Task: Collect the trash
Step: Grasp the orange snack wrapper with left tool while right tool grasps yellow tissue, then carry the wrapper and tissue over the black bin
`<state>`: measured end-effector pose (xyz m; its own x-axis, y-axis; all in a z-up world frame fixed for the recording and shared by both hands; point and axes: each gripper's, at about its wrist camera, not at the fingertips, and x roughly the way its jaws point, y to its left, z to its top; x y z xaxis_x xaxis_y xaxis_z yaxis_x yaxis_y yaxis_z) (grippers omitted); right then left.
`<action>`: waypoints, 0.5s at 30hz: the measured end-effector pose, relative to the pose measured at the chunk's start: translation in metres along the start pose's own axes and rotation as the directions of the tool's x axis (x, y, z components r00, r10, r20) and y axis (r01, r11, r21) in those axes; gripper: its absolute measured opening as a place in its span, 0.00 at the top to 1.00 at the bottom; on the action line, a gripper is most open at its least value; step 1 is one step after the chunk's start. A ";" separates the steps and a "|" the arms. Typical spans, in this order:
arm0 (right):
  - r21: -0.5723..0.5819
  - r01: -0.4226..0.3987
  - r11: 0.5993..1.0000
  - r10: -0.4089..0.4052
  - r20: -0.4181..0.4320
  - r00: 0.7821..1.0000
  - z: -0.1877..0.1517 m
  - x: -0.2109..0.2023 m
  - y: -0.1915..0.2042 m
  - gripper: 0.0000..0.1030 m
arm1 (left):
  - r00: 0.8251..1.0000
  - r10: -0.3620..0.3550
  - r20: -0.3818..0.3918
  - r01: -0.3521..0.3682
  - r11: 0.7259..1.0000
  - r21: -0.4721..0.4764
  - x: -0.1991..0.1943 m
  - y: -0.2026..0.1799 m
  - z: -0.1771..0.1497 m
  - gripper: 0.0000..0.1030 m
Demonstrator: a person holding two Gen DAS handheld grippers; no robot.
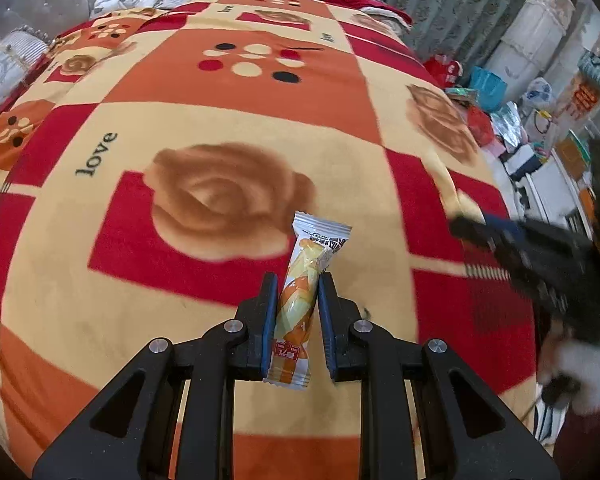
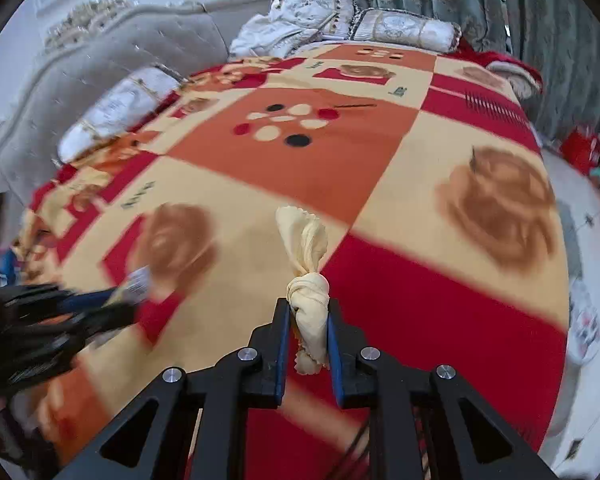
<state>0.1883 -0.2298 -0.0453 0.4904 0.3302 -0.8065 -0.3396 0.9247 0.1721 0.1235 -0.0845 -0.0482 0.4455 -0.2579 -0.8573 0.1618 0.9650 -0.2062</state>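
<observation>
Left tongs [image 1: 298,280] clenched on snack wrapper [image 1: 300,300]; right tongs [image 2: 309,306] clenched on knotted cloth [image 2: 308,300]; bed [image 1: 220,120] otherwise bare; disposal remains.

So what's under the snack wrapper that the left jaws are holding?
Under the snack wrapper lies the patterned blanket, cream and red there. The wrapper and the left gripper cover the patch right beneath, so nothing can be told about it.

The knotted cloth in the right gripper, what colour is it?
Pale cream-yellow knotted cloth, seen best in the right wrist view.
</observation>
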 end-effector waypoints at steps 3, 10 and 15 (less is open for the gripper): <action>0.044 -0.018 0.999 0.018 -0.001 1.000 -0.036 -0.024 0.005 0.84 | 1.000 -0.012 -0.002 0.012 1.000 0.016 -0.007 -0.013 -0.013 0.83; 0.108 -0.004 0.994 0.008 -0.039 0.999 -0.101 -0.047 0.012 0.84 | 1.000 -0.016 0.005 0.016 0.998 0.053 -0.021 -0.035 -0.039 0.83; 0.142 0.005 0.990 0.002 -0.055 0.998 -0.124 -0.055 0.013 0.84 | 1.000 -0.017 -0.001 0.017 0.997 0.078 -0.026 -0.045 -0.050 0.83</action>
<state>0.0573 -0.2599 -0.0692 0.4447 0.3215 -0.8360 -0.2197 0.9440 0.2462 0.0603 -0.1185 -0.0405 0.4421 -0.2747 -0.8539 0.2377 0.9538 -0.1838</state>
